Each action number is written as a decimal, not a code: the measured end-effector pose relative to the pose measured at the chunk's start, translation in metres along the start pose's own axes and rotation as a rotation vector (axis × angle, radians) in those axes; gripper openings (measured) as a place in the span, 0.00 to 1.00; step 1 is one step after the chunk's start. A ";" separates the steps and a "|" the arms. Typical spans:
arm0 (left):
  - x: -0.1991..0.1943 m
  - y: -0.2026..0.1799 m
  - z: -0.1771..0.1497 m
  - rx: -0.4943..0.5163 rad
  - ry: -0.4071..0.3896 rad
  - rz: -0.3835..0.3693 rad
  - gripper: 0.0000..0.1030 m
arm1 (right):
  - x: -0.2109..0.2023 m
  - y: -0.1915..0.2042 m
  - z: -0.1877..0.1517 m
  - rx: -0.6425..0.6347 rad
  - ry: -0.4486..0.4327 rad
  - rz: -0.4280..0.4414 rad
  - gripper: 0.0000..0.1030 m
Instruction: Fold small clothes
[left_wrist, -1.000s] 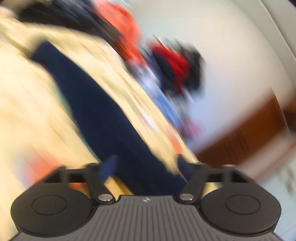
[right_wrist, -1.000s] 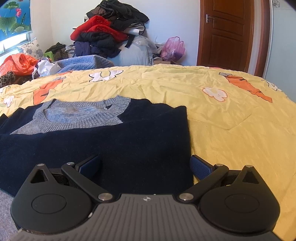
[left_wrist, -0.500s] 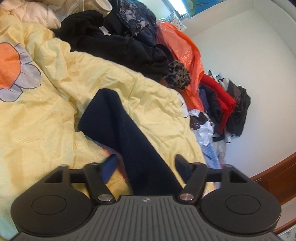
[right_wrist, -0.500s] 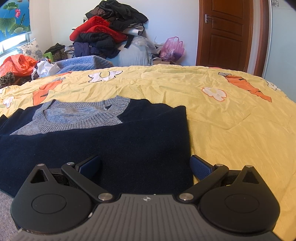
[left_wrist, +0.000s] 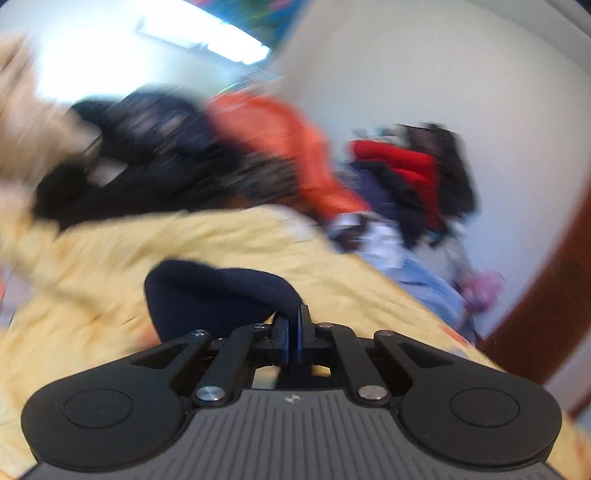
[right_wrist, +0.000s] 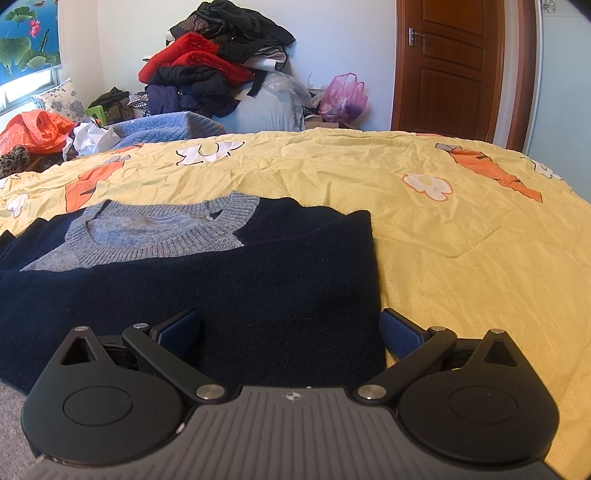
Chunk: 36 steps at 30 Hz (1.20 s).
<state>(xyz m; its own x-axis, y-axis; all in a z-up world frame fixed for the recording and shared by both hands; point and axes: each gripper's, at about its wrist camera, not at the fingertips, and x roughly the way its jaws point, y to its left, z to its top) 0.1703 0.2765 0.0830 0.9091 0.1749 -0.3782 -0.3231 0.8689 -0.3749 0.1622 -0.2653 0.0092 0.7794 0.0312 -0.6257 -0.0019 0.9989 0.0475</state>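
A navy sweater (right_wrist: 229, 288) with a grey ribbed collar (right_wrist: 166, 232) lies flat on the yellow bedspread (right_wrist: 443, 236), its right side folded over the body. My right gripper (right_wrist: 290, 332) is open, low over the sweater's near right edge, holding nothing. In the blurred left wrist view my left gripper (left_wrist: 294, 325) is shut on the sweater's navy sleeve (left_wrist: 218, 295), which rises in a loop above the bedspread (left_wrist: 221, 236).
A clothes pile (right_wrist: 218, 66) sits at the far wall, with a pink bag (right_wrist: 343, 98) and a wooden door (right_wrist: 450, 66). An orange bag (right_wrist: 35, 129) and blue knit (right_wrist: 162, 127) lie at the bed's far left edge.
My left gripper has shut on the navy sleeve and swung up with it; half a second ago it was open around the sleeve. The right gripper has not moved.
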 end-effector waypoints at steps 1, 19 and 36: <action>-0.011 -0.038 -0.009 0.134 -0.012 -0.066 0.03 | 0.000 0.000 0.000 0.000 0.000 0.000 1.00; -0.064 -0.209 -0.206 0.738 0.231 -0.341 0.04 | -0.002 -0.003 -0.001 0.027 -0.011 0.011 1.00; -0.066 -0.212 -0.210 0.764 0.221 -0.333 0.04 | 0.026 0.104 0.077 0.209 0.339 0.508 0.69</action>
<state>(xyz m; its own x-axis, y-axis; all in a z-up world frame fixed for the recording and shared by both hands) 0.1236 -0.0162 0.0100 0.8273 -0.1693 -0.5356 0.2886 0.9461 0.1467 0.2302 -0.1631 0.0582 0.4725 0.5419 -0.6950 -0.1693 0.8298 0.5318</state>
